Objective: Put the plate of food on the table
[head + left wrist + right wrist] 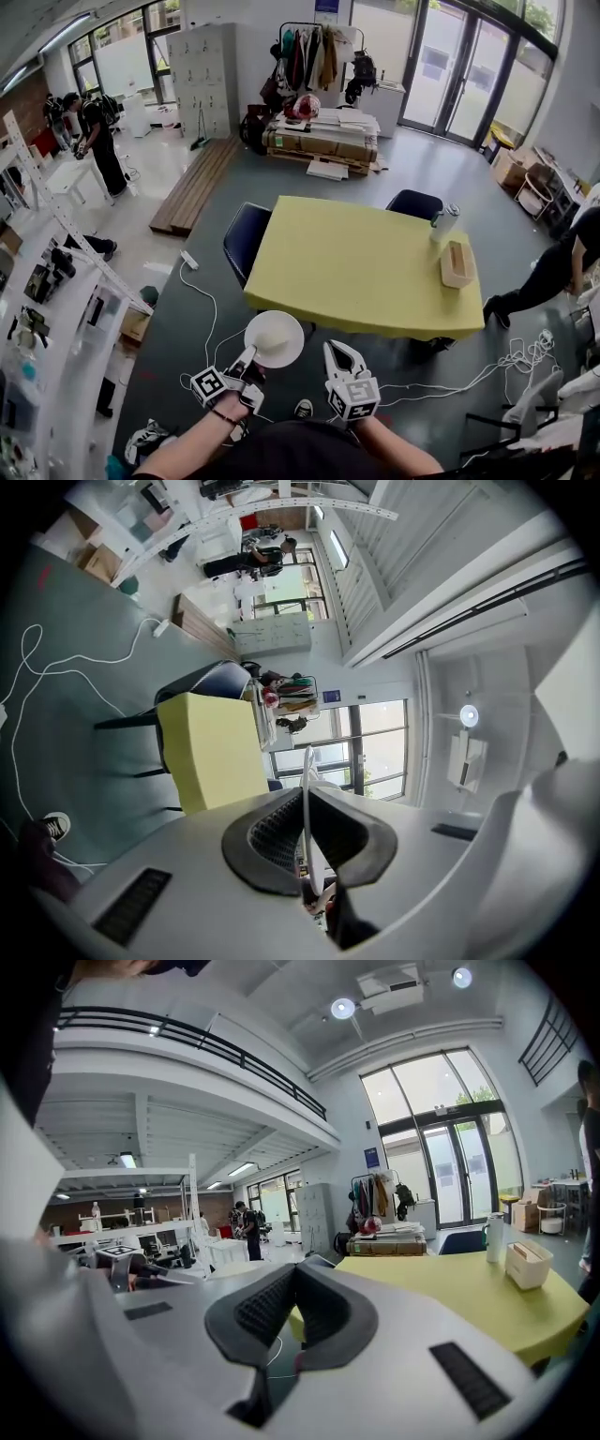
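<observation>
In the head view a white plate [275, 337] with a mound of pale food hangs just short of the near edge of the yellow table [356, 262], over the grey floor. My left gripper [248, 355] is shut on the plate's near rim. The left gripper view shows that rim edge-on as a thin white line [306, 780] between the dark pads [272, 832], with the table [211, 752] beyond. My right gripper [340, 350] hovers beside the plate, to its right, shut and holding nothing. The right gripper [294, 1275] has the table [450, 1288] ahead on the right.
A wooden tissue box [457, 263] and a metal bottle [444, 222] stand at the table's far right end. Two dark chairs [246, 239] [415, 202] flank the table. A person [553, 267] bends at the right. White cables [202, 300] cross the floor; shelving [56, 281] lines the left.
</observation>
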{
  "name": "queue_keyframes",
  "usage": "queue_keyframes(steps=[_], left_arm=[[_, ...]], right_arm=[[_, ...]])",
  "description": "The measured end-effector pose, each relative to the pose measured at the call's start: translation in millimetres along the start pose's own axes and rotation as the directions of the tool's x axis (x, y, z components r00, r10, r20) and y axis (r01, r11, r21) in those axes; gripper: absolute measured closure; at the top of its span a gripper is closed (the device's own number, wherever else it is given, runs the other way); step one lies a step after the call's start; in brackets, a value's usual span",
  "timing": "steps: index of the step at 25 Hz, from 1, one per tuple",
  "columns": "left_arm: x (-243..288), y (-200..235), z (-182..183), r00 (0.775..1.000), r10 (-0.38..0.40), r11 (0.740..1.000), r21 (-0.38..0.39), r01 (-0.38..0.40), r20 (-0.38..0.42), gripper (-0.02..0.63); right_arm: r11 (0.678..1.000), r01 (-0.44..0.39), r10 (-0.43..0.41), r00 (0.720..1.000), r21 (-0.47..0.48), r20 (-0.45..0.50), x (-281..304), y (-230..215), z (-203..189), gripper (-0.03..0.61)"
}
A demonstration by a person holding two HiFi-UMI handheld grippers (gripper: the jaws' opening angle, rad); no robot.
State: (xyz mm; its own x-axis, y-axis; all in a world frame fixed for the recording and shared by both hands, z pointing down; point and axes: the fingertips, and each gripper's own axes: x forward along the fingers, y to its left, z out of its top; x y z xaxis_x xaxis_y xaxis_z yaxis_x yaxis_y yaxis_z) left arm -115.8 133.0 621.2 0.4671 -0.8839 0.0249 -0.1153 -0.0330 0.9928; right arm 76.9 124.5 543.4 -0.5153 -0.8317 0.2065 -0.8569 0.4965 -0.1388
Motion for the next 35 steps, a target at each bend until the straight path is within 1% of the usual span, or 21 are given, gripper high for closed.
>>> queue_keyframes(steps=[2, 4, 5, 10, 15, 20, 27, 30, 35], left_arm=[[18.1, -1.0, 3.7, 1.0, 0.005, 1.0, 0.0, -0.005, 0.01, 0.595], [35.6, -6.8, 5.3, 1.0, -0.012, 1.0, -0.018, 0.013, 0.025, 0.595], [41.8, -5.7, 6.9, 0.999, -0.008, 1.0, -0.022, 0.009, 0.032, 0.594], [70.2, -7.5, 18.3, 0.998, -0.021, 1.0, -0.021, 0.022, 0.061, 0.594], [93.2, -4.8, 28.4, 0.997, -0.013, 0.999, -0.029, 0.015, 0.071, 0.594], [123.6, -2.7, 46.8, 0.998, -0.009, 0.999, -0.03, 0.011, 0.067, 0.594], [177.6, 7.1, 83.2, 0.999, -0.03, 0.998, -0.048, 0.032, 0.035, 0.594], [203.8, 11.2, 106.9, 0.999, -0.042, 0.998, -0.046, 0.043, 0.013, 0.594], [247.1, 14.8, 148.4, 0.997, -0.06, 0.998, -0.029, 0.058, -0.048, 0.594]], right_arm=[[1.0, -0.013, 0.013, 1.0, 0.001, -0.003, 14.1, -13.7, 4.1, 0.566], [1.0, -0.03, 0.03, 1.0, 0.002, -0.004, 27.4, -26.6, 7.2, 0.566], [0.999, -0.039, 0.039, 0.999, 0.003, -0.006, 33.8, -32.0, 7.9, 0.566], [0.997, -0.071, 0.071, 0.997, 0.006, -0.015, 60.0, -52.2, 8.7, 0.566], [0.997, -0.074, 0.074, 0.997, 0.021, -0.03, 78.8, -70.2, 7.0, 0.566], [0.997, -0.075, 0.076, 0.996, 0.023, -0.048, 106.6, -82.6, 10.0, 0.566], [0.999, -0.044, 0.046, 0.997, 0.023, -0.062, 158.6, -99.8, 16.2, 0.566], [1.0, -0.018, 0.019, 0.998, 0.026, -0.063, 186.3, -109.0, 22.5, 0.566], [0.999, 0.039, -0.037, 0.998, 0.023, -0.047, 233.5, -119.0, 42.3, 0.566]])
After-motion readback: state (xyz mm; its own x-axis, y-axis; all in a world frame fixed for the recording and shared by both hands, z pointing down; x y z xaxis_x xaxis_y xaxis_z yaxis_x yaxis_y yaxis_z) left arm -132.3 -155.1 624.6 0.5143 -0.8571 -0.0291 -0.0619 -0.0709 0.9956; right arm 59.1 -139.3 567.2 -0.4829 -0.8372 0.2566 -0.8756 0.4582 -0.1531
